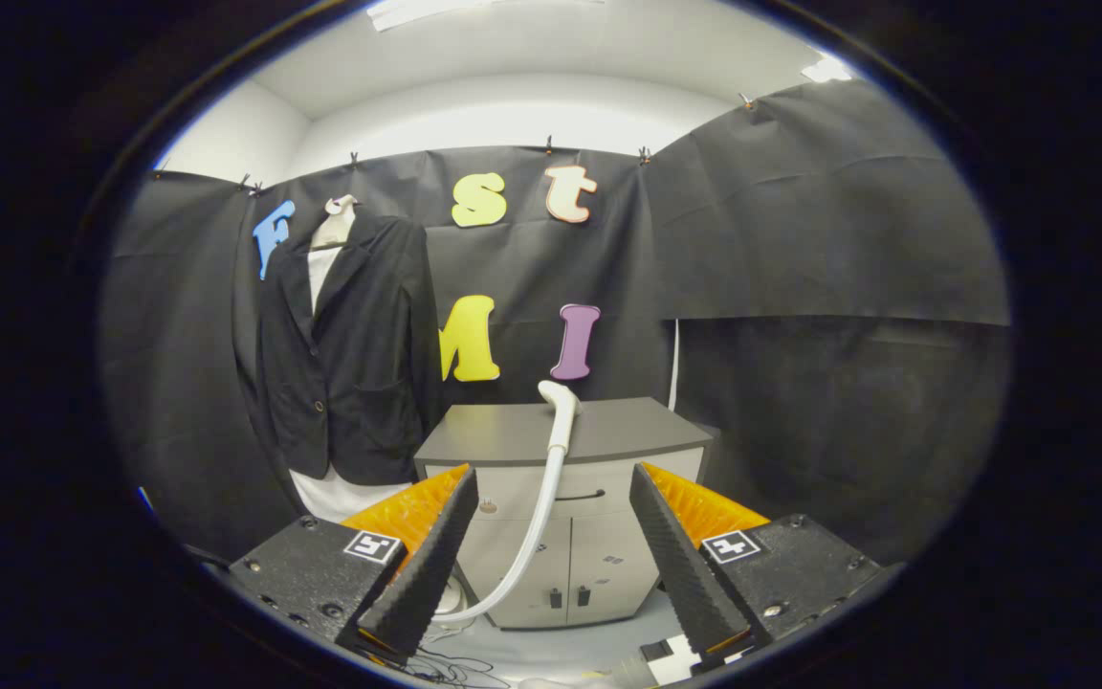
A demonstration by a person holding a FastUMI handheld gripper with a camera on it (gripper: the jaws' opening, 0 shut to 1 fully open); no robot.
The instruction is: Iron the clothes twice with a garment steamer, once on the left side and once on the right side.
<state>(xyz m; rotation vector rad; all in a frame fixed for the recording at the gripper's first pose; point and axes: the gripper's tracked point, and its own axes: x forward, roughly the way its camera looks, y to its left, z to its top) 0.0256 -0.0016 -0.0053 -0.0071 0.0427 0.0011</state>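
A black jacket (352, 354) hangs on a pale mannequin bust over a white shirt, beyond and to the left of my fingers. The white steamer head (561, 407) stands upright over the front edge of a grey cabinet (565, 435), and its white hose (530, 536) curves down between my fingers to the floor. My gripper (553, 493) is open, well short of the steamer, with only the distant hose showing between the fingers.
The grey cabinet has a drawer and two lower doors, with the jacket just to its left. Thin cables lie on the floor below the left finger (427, 565). A white cord (674, 364) runs down the wall behind the cabinet.
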